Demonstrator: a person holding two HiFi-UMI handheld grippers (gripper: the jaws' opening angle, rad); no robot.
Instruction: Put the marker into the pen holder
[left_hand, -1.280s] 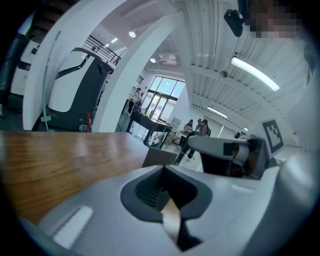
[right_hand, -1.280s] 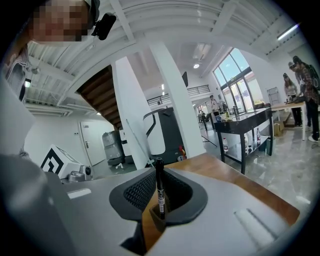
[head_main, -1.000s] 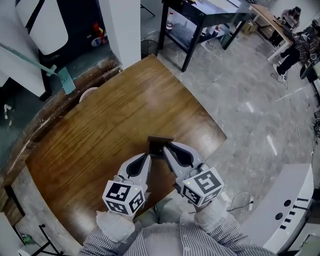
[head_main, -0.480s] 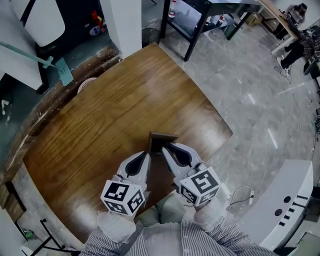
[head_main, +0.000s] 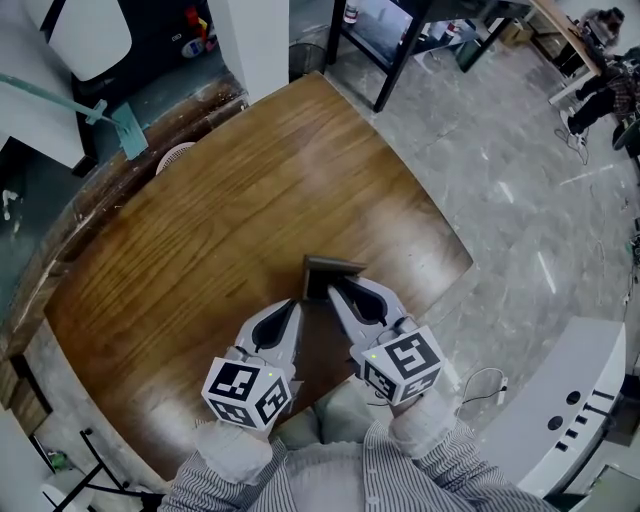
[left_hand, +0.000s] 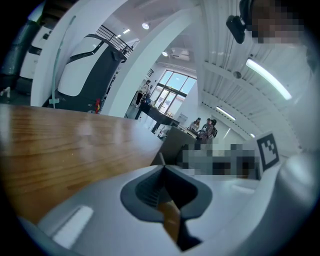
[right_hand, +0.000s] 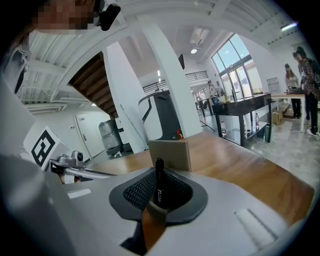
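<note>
1. The right gripper (head_main: 331, 291) is clamped on the black marker (right_hand: 159, 184). The marker's long axis runs along the jaws, with its end poking out forward.
2. The pen holder (head_main: 333, 268) sits on the wooden table (head_main: 220, 200) straight ahead of that marker, just past the jaw tips.
3. The left gripper (head_main: 296, 306) has its jaws pressed together with nothing between them, close to the holder's near-left corner.
4. The right hand looks best placed to make the drop. The marker likely has to rise over the rim and tip down into the holder.
</note>
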